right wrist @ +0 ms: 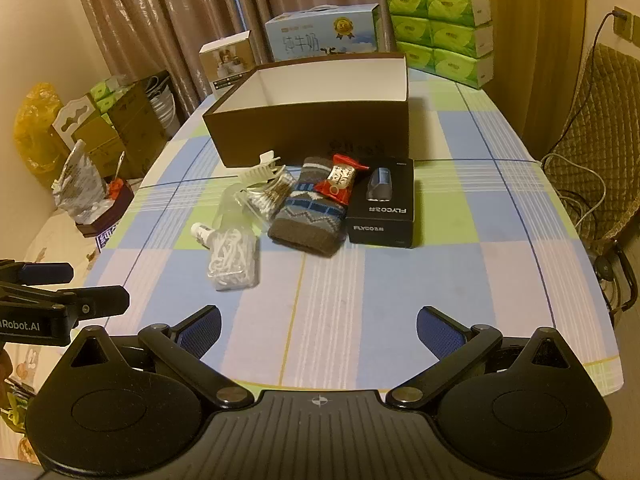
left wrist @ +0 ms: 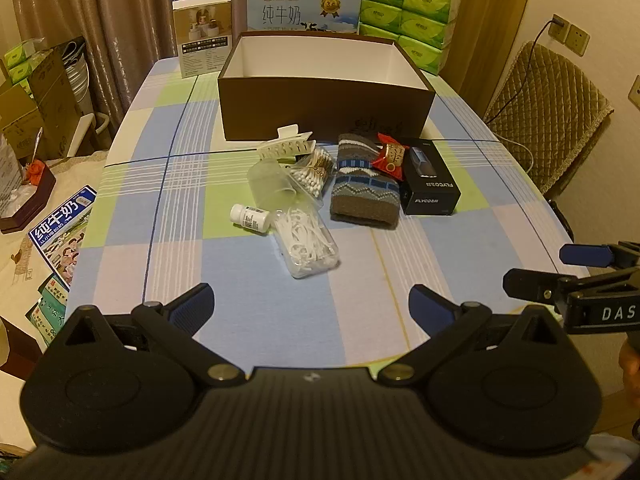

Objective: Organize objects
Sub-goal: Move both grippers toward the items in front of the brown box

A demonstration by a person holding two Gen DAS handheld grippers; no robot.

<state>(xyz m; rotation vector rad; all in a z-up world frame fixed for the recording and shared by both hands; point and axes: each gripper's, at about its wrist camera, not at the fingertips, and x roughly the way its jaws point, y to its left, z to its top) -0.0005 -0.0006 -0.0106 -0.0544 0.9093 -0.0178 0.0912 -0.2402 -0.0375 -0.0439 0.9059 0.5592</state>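
Both grippers spread fully wide, nothing between the pads, nothing held. Left gripper and right gripper hover side by side over the bare near end of the worktop, tilted down. Looks like a start pose: full view first.

Ahead of both, well apart: floss-pick box nearest, white bottle just beside it. Then knit sock with red snack packet on top, black FLYCO box touching the sock.

Beyond the pile: open brown box, empty, likely the destination.
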